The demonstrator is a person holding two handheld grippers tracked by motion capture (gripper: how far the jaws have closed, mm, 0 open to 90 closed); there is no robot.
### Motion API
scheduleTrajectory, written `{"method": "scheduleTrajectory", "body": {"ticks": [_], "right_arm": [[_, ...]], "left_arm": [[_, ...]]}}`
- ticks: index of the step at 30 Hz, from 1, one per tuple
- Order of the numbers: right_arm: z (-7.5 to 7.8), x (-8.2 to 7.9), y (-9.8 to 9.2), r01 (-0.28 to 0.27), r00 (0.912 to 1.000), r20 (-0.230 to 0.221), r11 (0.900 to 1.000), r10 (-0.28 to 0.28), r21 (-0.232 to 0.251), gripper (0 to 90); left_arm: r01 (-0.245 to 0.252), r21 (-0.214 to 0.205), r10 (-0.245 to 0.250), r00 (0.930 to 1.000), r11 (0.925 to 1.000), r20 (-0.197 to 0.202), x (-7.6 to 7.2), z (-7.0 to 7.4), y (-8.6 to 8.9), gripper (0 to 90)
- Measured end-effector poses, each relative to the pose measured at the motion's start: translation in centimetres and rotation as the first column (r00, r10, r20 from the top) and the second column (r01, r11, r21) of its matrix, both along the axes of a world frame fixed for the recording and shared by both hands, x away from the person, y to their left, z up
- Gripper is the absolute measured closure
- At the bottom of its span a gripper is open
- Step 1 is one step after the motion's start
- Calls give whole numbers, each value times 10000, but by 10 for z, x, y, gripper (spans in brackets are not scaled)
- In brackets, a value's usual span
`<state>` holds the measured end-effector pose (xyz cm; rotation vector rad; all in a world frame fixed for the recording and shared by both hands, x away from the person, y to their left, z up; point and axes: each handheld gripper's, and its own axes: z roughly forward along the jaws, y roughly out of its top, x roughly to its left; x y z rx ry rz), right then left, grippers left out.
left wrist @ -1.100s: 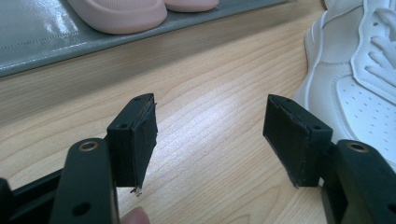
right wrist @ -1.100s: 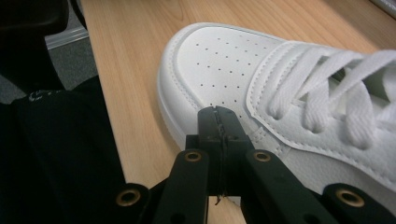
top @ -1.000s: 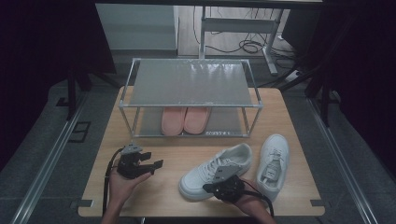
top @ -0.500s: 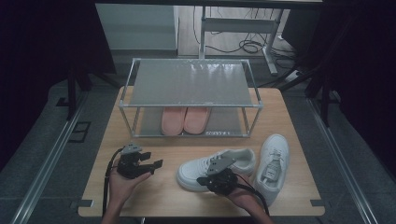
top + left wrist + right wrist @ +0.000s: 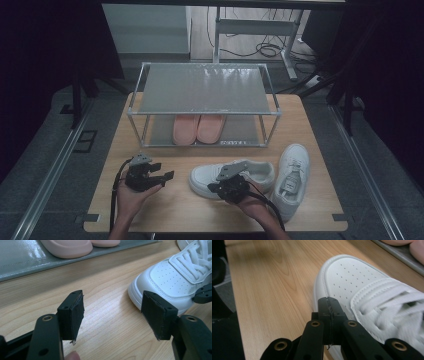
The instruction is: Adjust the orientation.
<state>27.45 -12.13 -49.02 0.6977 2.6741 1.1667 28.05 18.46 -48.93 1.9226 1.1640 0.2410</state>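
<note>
In the right gripper view, the right gripper point(image 5: 329, 305) is clenched with nothing between its pads, against the white sneaker's point(image 5: 362, 287) perforated toe. The high view shows that sneaker point(image 5: 231, 176) at lower centre of the table point(image 5: 165, 215), lengthwise across the frame, toe left. The left gripper point(image 5: 113, 315) is released. No writing is legible.

The high view looks forward and down over the whole table point(image 5: 165, 210). Both gripper views sit low, close along their jaws, sharing the near sneaker's point(image 5: 172, 282) toe.
</note>
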Motion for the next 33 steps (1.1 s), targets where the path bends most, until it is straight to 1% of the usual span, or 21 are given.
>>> {"method": "scheduleTrajectory", "body": {"ticks": [1, 2, 3, 4, 6, 8, 10, 13, 15, 16, 17, 19, 21, 27, 29, 33], "right_arm": [[2, -2, -2, 51, 9999, 123, 9999, -49, -163, 900], [10, -5, -10, 123, 9997, 189, 9999, -123, -1, 900], [10, -5, -10, 123, 9997, 189, 9999, -123, -1, 900], [14, -6, -16, 190, 9996, 222, 9998, -193, 104, 900], [26, -8, -32, 515, 9978, 405, 9983, -526, 285, 900], [39, -8, -50, 863, 9950, 466, 9950, -886, 500, 900], [51, -7, -67, 1240, 9906, 498, 9904, -1271, 612, 900], [66, -2, -85, 1667, 9834, 663, 9852, -1690, 397, 900], [71, 4, -93, 1920, 9789, 681, 9812, -1927, 168, 900], [71, 10, -97, 2108, 9757, 634, 9775, -2097, -105, 900], [71, 10, -97, 2108, 9757, 634, 9775, -2097, -105, 900], [67, 15, -99, 2240, 9738, 515, 9735, -2216, -453, 900], [63, 18, -100, 2351, 9718, 316, 9696, -2335, -683, 900], [53, 14, -94, 2398, 9706, 118, 9622, -2403, -1288, 900], [52, 11, -91, 2527, 9675, 329, 9563, -2506, -1470, 900], [52, 8, -89, 2663, 9639, 477, 9516, -2621, -1535, 900]], "left_arm": [[-5, -15, 5, 10000, 10000, 2, 0, 0, 0, 355], [-1, -27, 1, 10000, 10000, 5, 0, 0, 0, 355], [2, -29, -2, 10000, 10000, 10, 0, 0, 0, 355], [7, -32, -7, 10000, 10000, 8, 0, 0, 0, 355], [19, -20, -19, 10000, 10000, -18, 0, 0, 0, 355], [40, -38, -40, 10000, 10000, -32, 0, 0, -1, 355], [71, -41, -71, 10000, 10000, -36, 0, 0, -2, 355], [95, -41, -95, 10000, 9999, -26, 0, 0, -3, 355], [99, -33, -99, 9999, 9999, -14, -1, 1, -3, 355], [96, -35, -96, 10000, 9999, -13, -1, 1, -3, 355], [100, -42, -101, 9999, 9999, -10, -1, 1, -3, 355], [92, -63, -92, 10000, 9999, -1, -1, 1, -2, 355], [72, -83, -72, 10000, 9999, -5, -1, 1, -2, 355], [87, -58, -87, 10000, 9999, -4, -2, 1, -2, 355], [99, -50, -99, 10000, 9999, 3, -2, 2, -3, 356], [74, -56, -74, 10000, 10000, 0, -2, 2, -2, 356]]}}
